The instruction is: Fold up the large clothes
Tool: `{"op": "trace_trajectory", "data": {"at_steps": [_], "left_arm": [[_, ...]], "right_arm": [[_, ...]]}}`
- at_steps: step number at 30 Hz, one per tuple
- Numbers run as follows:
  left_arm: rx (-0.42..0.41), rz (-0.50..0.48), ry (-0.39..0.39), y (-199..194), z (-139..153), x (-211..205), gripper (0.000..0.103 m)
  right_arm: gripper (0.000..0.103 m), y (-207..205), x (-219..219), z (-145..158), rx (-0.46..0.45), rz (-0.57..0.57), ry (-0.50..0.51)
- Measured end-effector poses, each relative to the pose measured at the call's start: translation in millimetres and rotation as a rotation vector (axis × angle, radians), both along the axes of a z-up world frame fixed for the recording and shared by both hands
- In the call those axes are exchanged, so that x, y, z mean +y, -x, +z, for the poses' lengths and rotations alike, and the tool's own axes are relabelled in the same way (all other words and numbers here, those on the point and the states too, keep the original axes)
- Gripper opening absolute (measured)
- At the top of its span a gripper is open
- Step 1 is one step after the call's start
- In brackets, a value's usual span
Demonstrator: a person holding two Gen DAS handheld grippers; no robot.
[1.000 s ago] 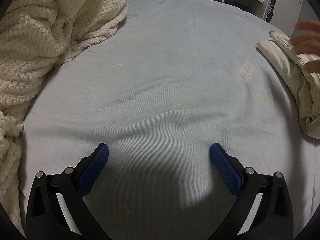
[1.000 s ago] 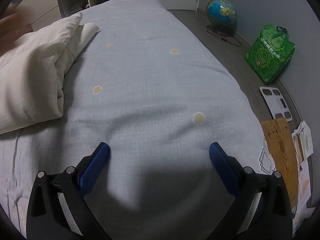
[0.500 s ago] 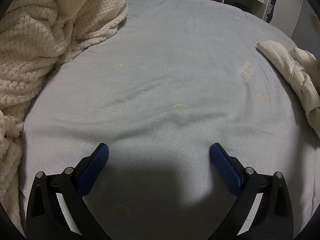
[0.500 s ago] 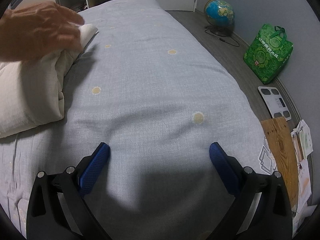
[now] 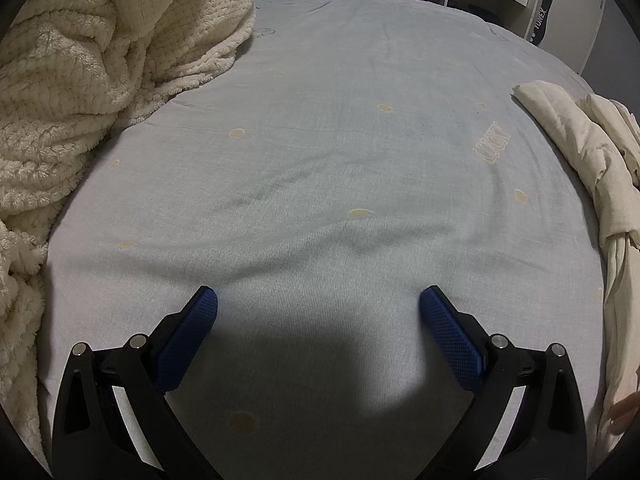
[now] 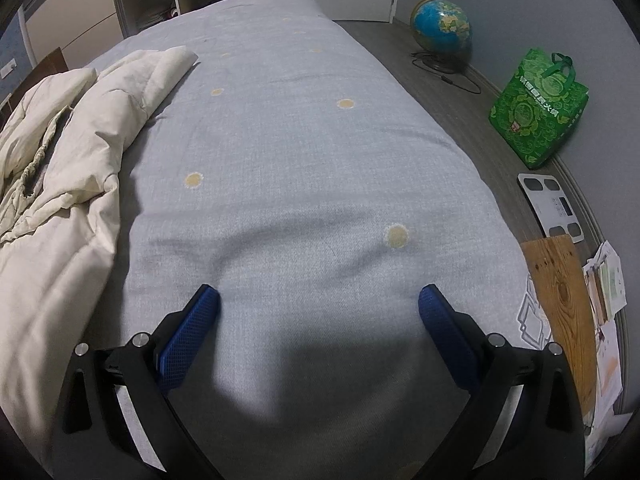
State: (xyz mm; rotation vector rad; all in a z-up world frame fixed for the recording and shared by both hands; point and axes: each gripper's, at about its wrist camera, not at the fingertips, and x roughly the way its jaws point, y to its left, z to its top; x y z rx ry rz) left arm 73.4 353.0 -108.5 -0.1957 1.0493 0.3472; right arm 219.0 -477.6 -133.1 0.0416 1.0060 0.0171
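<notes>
Cream garment (image 6: pixel 68 152) crumpled, puffy, on grey bedsheet (image 6: pixel 300 160); both grippers' fingers apart, empty.

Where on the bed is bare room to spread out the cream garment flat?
The widest bare patch is the middle of the bed cover, between the fluffy blanket and the cream garment. The strip from the garment to the bed's edge by the floor is also bare. It is crowded only along the blanket side.
</notes>
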Motion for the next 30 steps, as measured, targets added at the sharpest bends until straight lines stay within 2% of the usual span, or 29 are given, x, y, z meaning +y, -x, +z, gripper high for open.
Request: {"op": "trace_trajectory", "data": {"at_steps": [25, 30], "left_arm": [[-0.001, 0.002, 0.000, 0.9, -0.7, 0.4, 0.098], [-0.001, 0.004, -0.015, -1.3, 0.7, -1.6, 0.098]], "right_arm": [[0.097, -0.2, -0.8, -0.1, -0.011, -0.006, 0.005], [0.097, -3.7, -0.1, 1.3, 0.021, -0.005, 0.000]]}}
